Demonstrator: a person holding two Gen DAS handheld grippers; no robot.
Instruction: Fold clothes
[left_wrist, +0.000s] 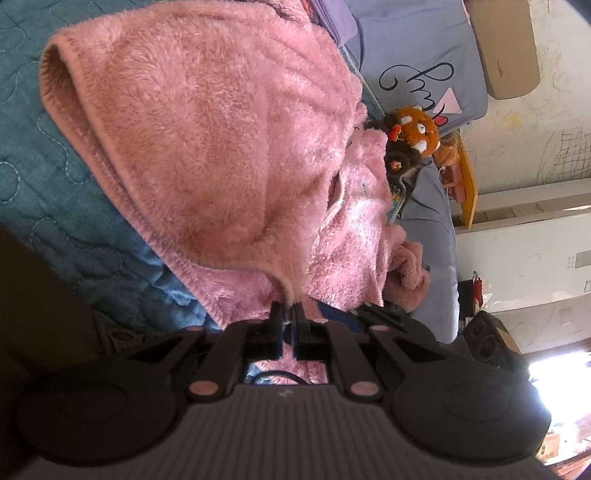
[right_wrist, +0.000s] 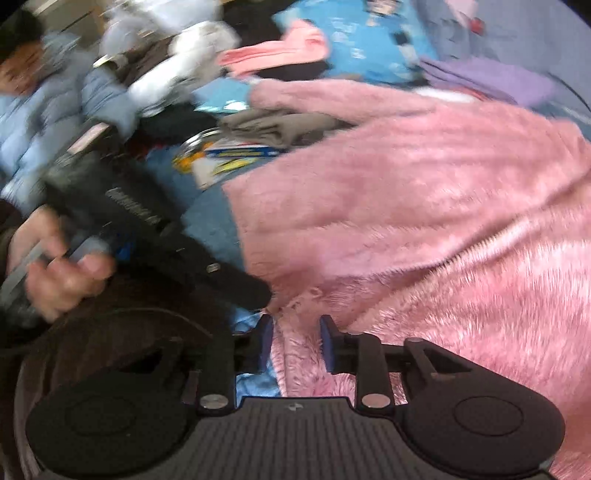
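Left claw (left_wrist: 287, 314) clamped on hem of pink fleece garment (left_wrist: 221, 129), which spreads ahead over the bed (left_wrist: 55, 177). Right claw (right_wrist: 297, 332), jaws apart, straddles the same hem beside it.

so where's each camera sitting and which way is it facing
Left wrist: sits on the left gripper, looking along its shut fingers pinching the pink fleece garment over a teal quilt; only the gripper shows.
Right wrist: sits on the right gripper, looking across the fleece toward a clothes pile; its jaws straddle the fleece edge, and the left hand shows.
Shared: the fleece and the left gripper.
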